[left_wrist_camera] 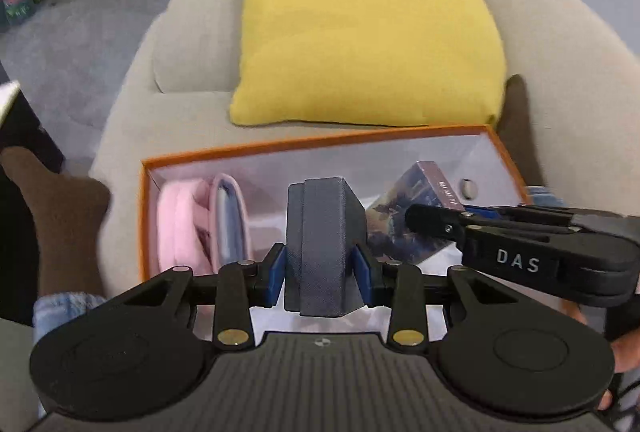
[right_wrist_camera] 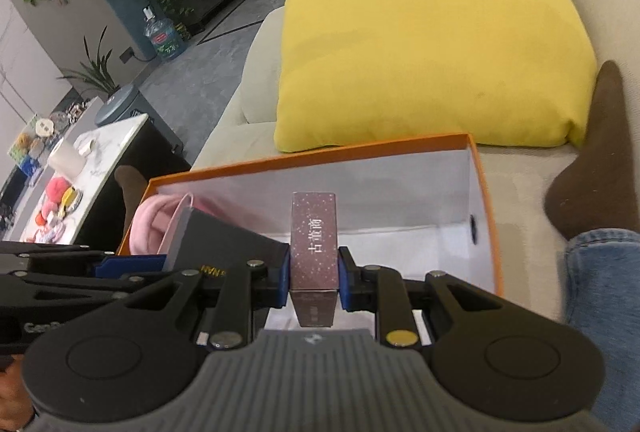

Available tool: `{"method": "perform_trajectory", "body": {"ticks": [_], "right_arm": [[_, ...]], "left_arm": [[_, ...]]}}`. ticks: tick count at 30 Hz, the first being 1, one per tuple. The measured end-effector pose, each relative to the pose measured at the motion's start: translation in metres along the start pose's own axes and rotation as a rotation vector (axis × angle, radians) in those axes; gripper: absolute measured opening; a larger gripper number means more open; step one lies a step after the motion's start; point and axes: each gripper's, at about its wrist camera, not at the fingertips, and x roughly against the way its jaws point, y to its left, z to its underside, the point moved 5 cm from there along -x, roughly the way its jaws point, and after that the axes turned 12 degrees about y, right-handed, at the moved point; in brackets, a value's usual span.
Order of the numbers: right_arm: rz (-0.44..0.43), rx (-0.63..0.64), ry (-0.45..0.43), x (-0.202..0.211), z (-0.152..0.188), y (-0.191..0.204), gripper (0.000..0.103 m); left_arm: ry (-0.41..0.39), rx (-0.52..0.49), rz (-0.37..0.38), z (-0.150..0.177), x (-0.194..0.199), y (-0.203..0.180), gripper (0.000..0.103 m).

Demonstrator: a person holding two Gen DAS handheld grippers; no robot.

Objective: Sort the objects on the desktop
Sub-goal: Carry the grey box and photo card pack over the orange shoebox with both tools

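An orange-rimmed white box [left_wrist_camera: 280,148] [right_wrist_camera: 484,192] lies on a beige sofa. My left gripper [left_wrist_camera: 320,268] is shut on a dark grey textured case [left_wrist_camera: 324,240] and holds it over the box's near edge; the case also shows in the right wrist view [right_wrist_camera: 216,240]. My right gripper [right_wrist_camera: 314,280] is shut on a slim purple carton with white characters [right_wrist_camera: 314,232], held over the box; the left wrist view shows this carton [left_wrist_camera: 416,204] in the right gripper's fingers [left_wrist_camera: 428,218]. Pink and light-blue soft items [left_wrist_camera: 188,224] [right_wrist_camera: 156,224] lie in the box's left end.
A yellow cushion [left_wrist_camera: 360,32] [right_wrist_camera: 424,44] rests behind the box. A brown-socked foot [right_wrist_camera: 592,160] and jeans leg lie to the right, another foot [left_wrist_camera: 52,208] to the left. A white side table with small items [right_wrist_camera: 80,168] stands at far left.
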Motion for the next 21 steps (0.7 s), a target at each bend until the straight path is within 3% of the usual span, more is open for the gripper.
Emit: {"method": "perform_trajectory", "body": {"ticks": [8, 12, 16, 21], "right_arm": [[-0.004, -0.001, 0.010, -0.033, -0.009, 0.006, 0.024], [-0.006, -0.006, 0.016, -0.041, -0.009, 0.004, 0.024], [-0.016, -0.020, 0.009, -0.046, -0.013, 0.004, 0.024], [-0.025, -0.031, 0.011, -0.057, -0.015, 0.006, 0.024]], "left_arm": [[0.010, -0.046, -0.155, -0.003, -0.033, -0.001, 0.041], [-0.022, -0.064, -0.208, -0.006, -0.041, -0.004, 0.042], [-0.015, -0.066, -0.224, -0.009, -0.051, -0.006, 0.041], [-0.043, -0.064, -0.182, -0.009, -0.051, 0.000, 0.042]]}}
